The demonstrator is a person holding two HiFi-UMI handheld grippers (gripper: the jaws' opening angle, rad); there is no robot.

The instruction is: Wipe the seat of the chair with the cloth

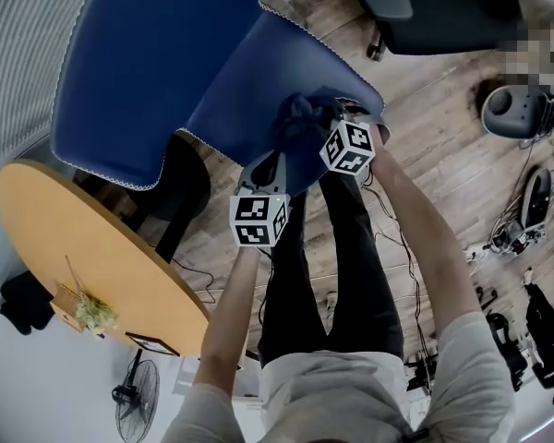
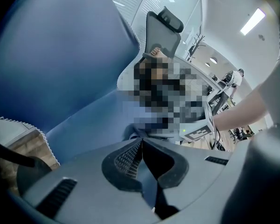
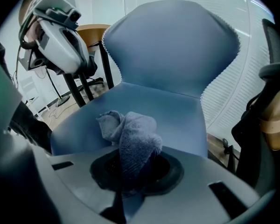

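Chair (image 1: 157, 53) in head view is a smooth blue shell with zigzag-trimmed edges. The dark cloth (image 1: 303, 116) is bunched over the seat (image 1: 258, 81) at the right gripper (image 1: 321, 123), with the left gripper (image 1: 270, 166) just beside. Left gripper view: ribbed pads (image 2: 125, 160) pressed together, nothing between; mosaic beyond. Right gripper view: jaws clamp the nubby, crumpled cloth above the seat, its lower end hidden between them

Wood floor (image 1: 443, 164) carried blue chair (image 1: 138, 72), w/ round surface (image 1: 92, 247) beside it & loose cables (image 1: 392, 243) near person's legs. On chair's seat (image 3: 177, 118) lay bunched cloth (image 3: 130, 134), near front edge, pinched in rt claw (image 3: 133, 169).
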